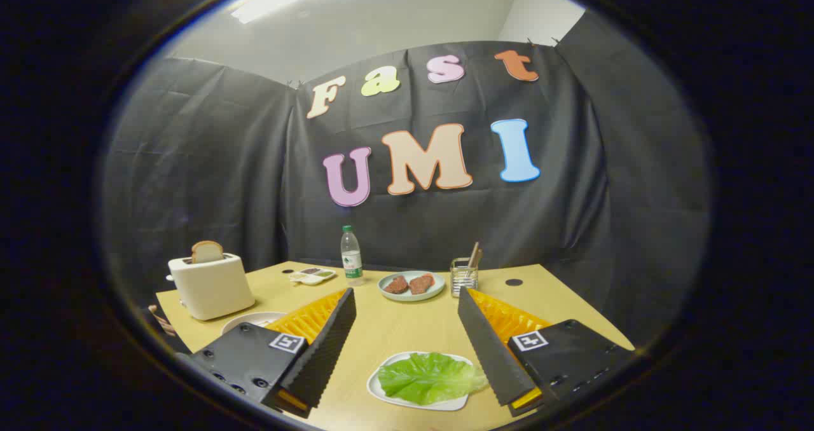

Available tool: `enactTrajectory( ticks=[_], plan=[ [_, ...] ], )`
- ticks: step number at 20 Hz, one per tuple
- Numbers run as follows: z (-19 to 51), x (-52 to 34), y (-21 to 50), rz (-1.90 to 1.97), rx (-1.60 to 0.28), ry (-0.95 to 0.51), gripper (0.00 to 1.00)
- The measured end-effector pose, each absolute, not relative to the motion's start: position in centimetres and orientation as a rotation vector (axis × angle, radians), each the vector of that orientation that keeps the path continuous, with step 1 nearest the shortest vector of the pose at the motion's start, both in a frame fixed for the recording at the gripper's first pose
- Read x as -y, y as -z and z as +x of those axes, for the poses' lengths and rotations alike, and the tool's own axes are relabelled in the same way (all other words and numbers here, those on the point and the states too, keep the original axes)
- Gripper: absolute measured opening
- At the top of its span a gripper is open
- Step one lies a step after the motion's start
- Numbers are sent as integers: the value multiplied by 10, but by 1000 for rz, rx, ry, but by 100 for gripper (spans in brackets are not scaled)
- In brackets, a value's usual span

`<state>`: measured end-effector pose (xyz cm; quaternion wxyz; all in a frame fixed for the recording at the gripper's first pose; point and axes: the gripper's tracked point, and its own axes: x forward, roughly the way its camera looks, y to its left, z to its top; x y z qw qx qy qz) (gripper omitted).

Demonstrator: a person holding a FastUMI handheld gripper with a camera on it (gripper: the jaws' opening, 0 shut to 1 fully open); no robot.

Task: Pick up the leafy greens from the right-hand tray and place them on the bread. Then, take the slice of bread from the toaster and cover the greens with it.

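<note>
The hand-held gripper (407, 294) is spread wide, with a broad gap between its two fingers (331, 348); nothing is held between them and neither finger touches any object. It hangs above the counter (388, 326), a light wooden surface.

Task items:
- Leafy greens (429, 376): one flat green leaf lying on a white tray (381, 389). The tray sits on the counter low between the two fingers, nearer the right finger; the right finger overlaps the leaf's right edge in the gripper view. Whether it makes contact cannot be told.
- Toaster (210, 286): a cream-coloured unit standing on the counter beyond and to the left of the left finger.
- Slice of bread (207, 251): upright in the toaster slot, its browned top protruding above the housing.
- White plate (245, 321): just ahead of the toaster's base and partly hidden behind the left finger. Its contents cannot be made out.

Other items on the counter, all beyond the fingertips:
- Pale blue plate (411, 295), straight ahead between the fingers, carrying two reddish-brown pieces (408, 284) lying side by side.
- Clear water bottle (350, 256), upright, just left of the blue plate and further back.
- Small white dish (312, 276), left of the bottle, with dark and green contents too small to identify.
- Clear glass holder (463, 277), just right of the blue plate, with thin sticks (474, 253) standing in it.
</note>
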<state>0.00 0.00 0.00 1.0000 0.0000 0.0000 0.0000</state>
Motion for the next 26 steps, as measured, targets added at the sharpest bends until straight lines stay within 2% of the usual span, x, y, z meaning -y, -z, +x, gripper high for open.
enactTrajectory(
  ticks=[14, 26],
  plan=[
    [3, 15, 4, 19, -7, 31, 100],
    [16, 22, 28, 12, -91, 64, 100]
  ],
)
